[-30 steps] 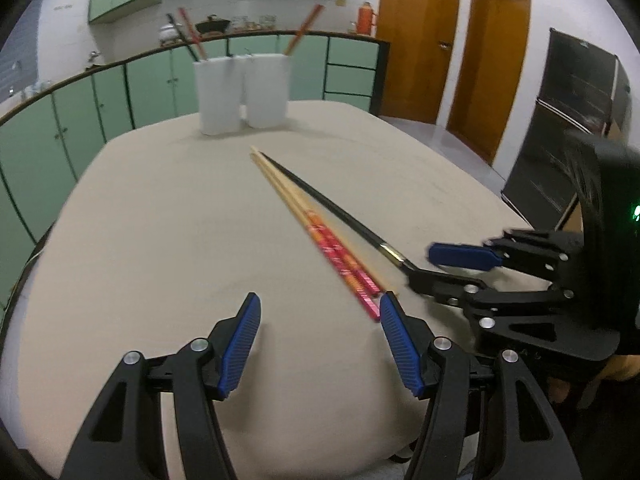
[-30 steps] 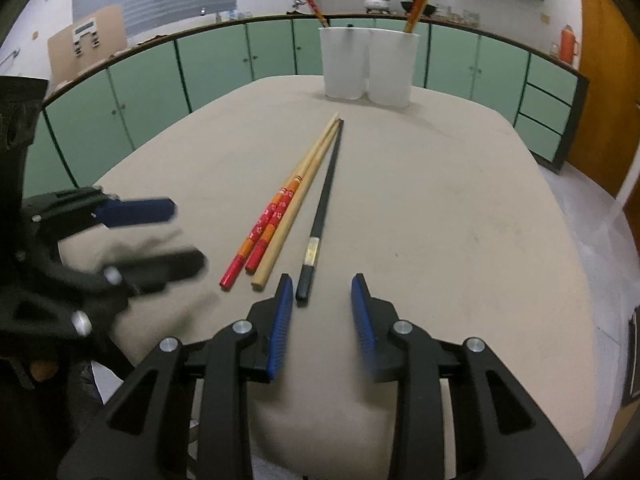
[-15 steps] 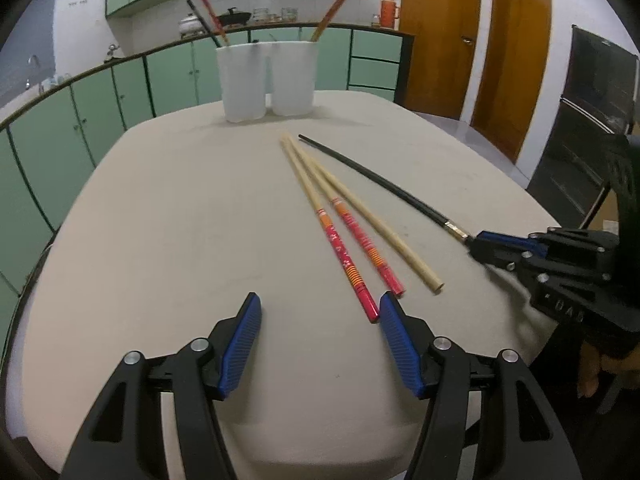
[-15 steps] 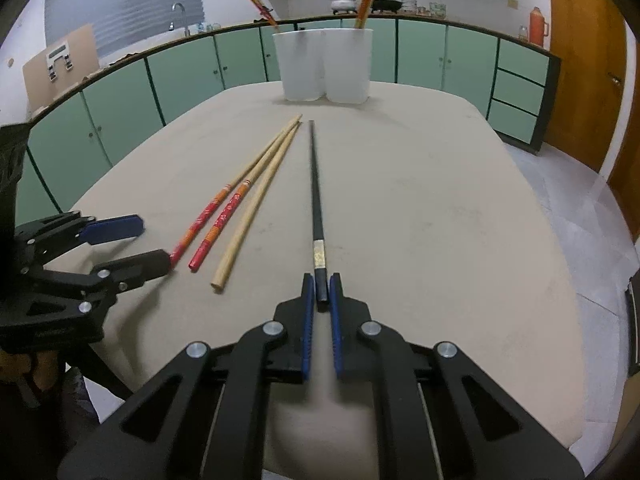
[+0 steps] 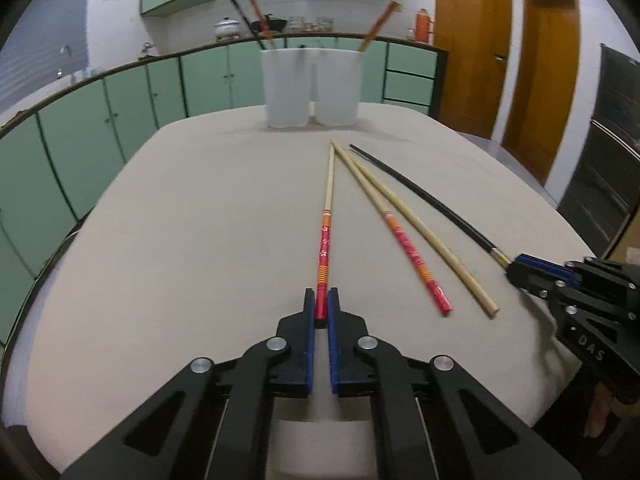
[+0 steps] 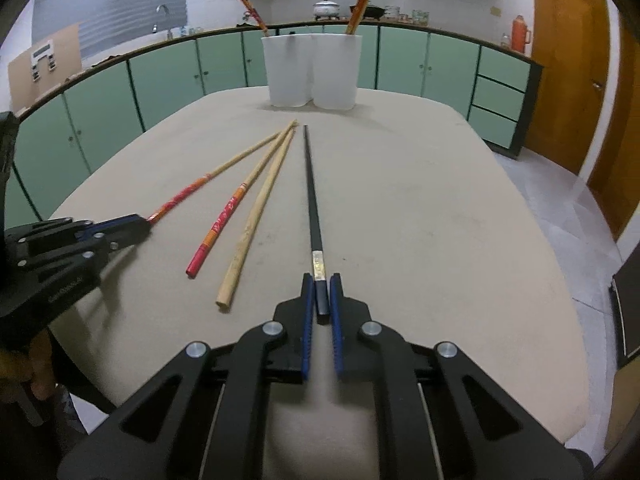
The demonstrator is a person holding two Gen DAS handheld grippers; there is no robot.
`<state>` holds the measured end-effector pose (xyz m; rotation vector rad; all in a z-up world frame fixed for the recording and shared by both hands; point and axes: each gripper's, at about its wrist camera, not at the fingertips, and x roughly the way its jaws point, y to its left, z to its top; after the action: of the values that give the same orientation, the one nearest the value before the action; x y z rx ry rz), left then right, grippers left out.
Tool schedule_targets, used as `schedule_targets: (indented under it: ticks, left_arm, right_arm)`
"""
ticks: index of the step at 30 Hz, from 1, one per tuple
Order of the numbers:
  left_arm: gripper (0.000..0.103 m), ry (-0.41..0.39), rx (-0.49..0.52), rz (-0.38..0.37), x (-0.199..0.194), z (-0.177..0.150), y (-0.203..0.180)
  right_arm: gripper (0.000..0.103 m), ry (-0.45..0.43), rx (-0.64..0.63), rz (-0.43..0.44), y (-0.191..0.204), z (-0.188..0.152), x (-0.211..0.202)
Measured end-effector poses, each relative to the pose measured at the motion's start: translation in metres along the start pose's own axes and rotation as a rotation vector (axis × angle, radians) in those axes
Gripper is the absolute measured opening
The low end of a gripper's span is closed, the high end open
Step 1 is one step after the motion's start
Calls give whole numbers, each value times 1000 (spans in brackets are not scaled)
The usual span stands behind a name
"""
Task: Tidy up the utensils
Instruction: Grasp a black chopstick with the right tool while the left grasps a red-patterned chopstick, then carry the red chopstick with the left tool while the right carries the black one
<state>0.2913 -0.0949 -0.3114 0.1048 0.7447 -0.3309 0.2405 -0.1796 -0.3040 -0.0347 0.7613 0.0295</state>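
Note:
Several chopsticks lie fanned out on the beige table point(image 5: 180, 248). My left gripper point(image 5: 321, 304) is shut on the near end of a red-handled chopstick point(image 5: 325, 236); it also shows in the right wrist view point(image 6: 188, 196). My right gripper point(image 6: 321, 294) is shut on the near end of the black chopstick point(image 6: 311, 200), also seen in the left wrist view point(image 5: 424, 200). A second red-handled chopstick point(image 5: 394, 232) and a plain wooden chopstick point(image 5: 432, 244) lie loose between them. Both held chopsticks still rest on the table.
Two white cups stand side by side at the table's far end, the left cup point(image 5: 285, 88) holding a black and a red chopstick, the right cup point(image 5: 338, 86) holding a brown one. Green cabinets point(image 5: 80, 136) ring the table. Wooden doors point(image 5: 472, 48) stand at right.
My left gripper moved in and closed on the red-handled chopstick, swinging it apart from the others. My right gripper closed on the black chopstick and swung it away from the wooden pair.

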Motion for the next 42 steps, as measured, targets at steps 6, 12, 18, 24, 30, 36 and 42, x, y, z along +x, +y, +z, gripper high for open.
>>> schedule_targets:
  ticks: [6,12,18,24,30,36,42]
  left_arm:
    - [7,20,33,13,-5,-1,5]
    - [31,11,31,5,1,1,15]
    - [7,10,18,-93,-3,-2,11]
    - [9,5,26,-82,-5,-6,5]
    - [6,4,6,-105,-9,-3,8]
    - [6,-10,-72,-125,-46,15,18]
    - [6,-81,-47,-117,-97,43,23]
  right_arm:
    - [7,3,32,-18,-6,0,0]
    - [11,-4,0,24,6,2,1]
    - [11,-2,6,31,9,1,-1]
    - [12,-13,-4,25,12,-1,1]
    - [7,-7,26,28,7,3,-6]
    - [6,-95,100,44,-2,24,-56]
    - [6,-210,47,47,-2,65,-113]
